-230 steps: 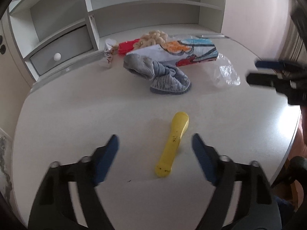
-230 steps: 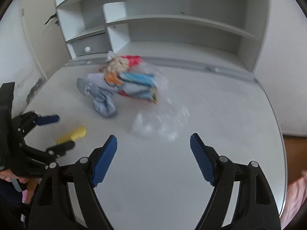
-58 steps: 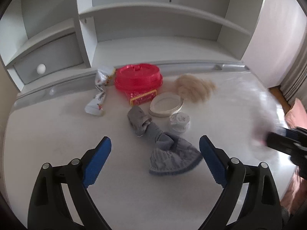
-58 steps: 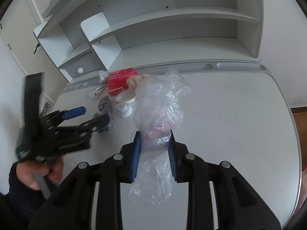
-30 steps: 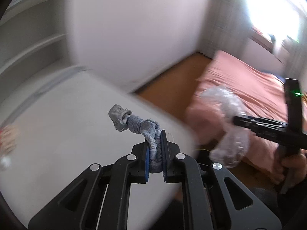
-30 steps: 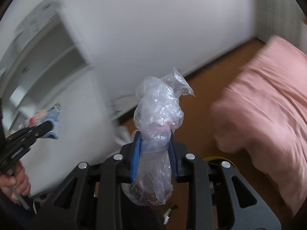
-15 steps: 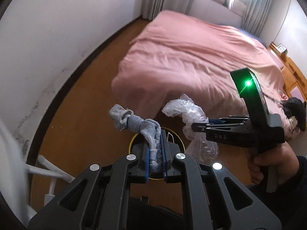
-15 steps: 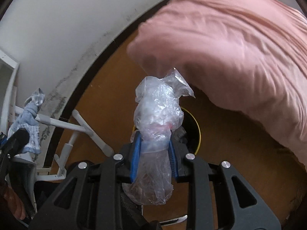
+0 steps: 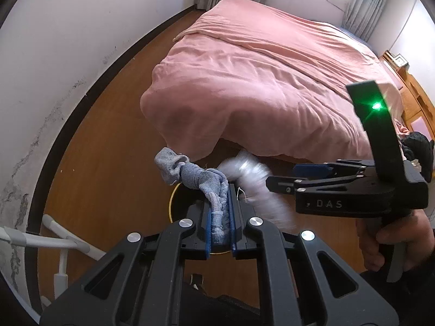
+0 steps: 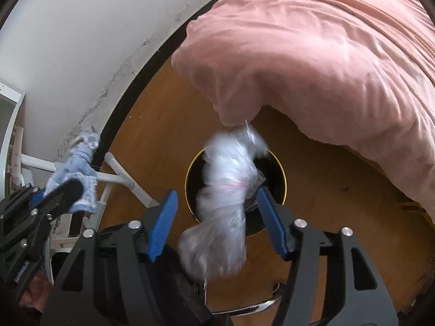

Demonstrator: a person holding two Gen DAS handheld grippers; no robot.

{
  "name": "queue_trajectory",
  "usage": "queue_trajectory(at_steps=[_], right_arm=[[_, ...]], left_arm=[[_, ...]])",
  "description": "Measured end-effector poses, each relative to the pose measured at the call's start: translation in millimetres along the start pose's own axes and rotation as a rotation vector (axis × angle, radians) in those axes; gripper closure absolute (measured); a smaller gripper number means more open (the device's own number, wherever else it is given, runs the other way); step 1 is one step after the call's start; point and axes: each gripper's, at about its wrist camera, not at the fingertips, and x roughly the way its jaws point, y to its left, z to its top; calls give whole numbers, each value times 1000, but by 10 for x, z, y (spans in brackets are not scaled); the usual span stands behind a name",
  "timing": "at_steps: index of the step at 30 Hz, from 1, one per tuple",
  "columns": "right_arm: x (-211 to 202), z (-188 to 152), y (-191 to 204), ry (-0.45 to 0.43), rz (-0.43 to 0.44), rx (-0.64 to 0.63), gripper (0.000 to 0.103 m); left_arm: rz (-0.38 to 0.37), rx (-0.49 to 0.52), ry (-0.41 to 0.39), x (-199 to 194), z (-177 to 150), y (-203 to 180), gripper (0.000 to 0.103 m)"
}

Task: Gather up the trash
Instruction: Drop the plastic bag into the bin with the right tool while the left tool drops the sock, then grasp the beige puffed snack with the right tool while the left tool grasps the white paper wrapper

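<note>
Hanging between the spread right claw (image 10: pixel 217 222) — plastic bag (image 10: pixel 225 190); left claw (image 9: pixel 219 212) grips sock (image 9: pixel 201 179).

Right gripper (image 10: pixel 217 222), jaws spread, with blurred plastic bag (image 10: pixel 225 198) between them above a yellow-rimmed bin (image 10: pixel 282 174). Left: left gripper (image 10: pixel 54 193) pinching a grey sock (image 10: pixel 78 168). Far right: pink bed (image 10: pixel 339 54).

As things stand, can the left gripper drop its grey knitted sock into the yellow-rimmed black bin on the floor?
Probably yes. The left gripper, shut on the grey knitted sock, hangs above the yellow-rimmed black bin, and only the falling clear plastic bag just freed by the open right gripper is between.
</note>
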Motion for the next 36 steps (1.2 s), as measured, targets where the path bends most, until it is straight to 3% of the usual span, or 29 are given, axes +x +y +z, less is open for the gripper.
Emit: queue_trajectory(at_steps=[16,18,19,20,22,36], right_arm=[[-343,116,-235,-156,-22,113,41],[-403,105,-278,-172,-22,130,41],[-424,102,-291,-179,-21,136,41],[-452,96,-307,-187,-19,143,41],[-505,103,-344,-205,-15,154,41],[-661,77,-262,-247,-14,147,41]], left_arm=[[-7,70,52,334,44,-265,94],[5,85,52,329,57,-318,89],[13,89,51,318,65,-345,76],[20,91,43,292,72,-368,56],[28,98,10,217,77,-402,41],[78,115,-45,-163,99,-469,37]])
